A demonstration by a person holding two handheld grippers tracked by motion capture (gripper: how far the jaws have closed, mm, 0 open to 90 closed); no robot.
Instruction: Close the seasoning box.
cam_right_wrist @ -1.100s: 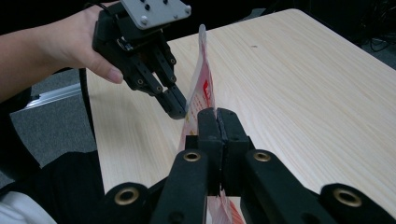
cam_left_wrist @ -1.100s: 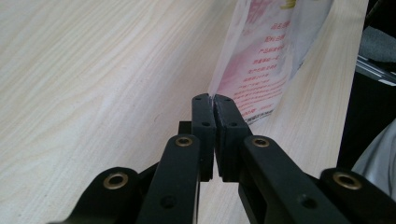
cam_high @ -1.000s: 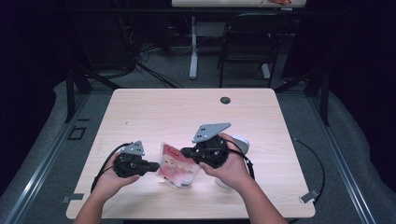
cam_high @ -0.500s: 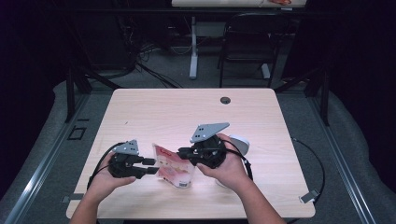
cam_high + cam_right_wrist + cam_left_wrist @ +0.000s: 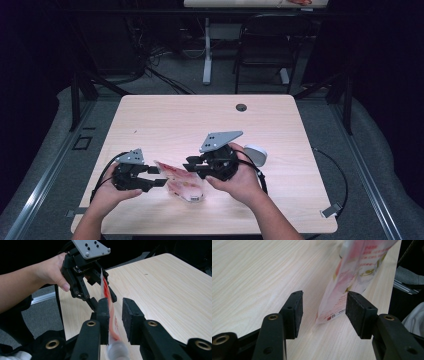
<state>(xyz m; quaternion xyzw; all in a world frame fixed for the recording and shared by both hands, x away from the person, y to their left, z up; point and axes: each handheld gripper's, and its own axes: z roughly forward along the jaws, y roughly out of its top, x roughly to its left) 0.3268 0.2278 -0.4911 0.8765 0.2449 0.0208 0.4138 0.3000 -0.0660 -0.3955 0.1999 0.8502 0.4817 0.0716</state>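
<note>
One pale wood table (image 5: 165, 120) stands on grey carpet (image 5: 380, 165) amid darkness.

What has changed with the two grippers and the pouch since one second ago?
Both grippers have just been opening: the left gripper and the right gripper now stand open around the pink pouch, letting it go. Both hands stayed in place, and the pouch stays on the table.
</note>
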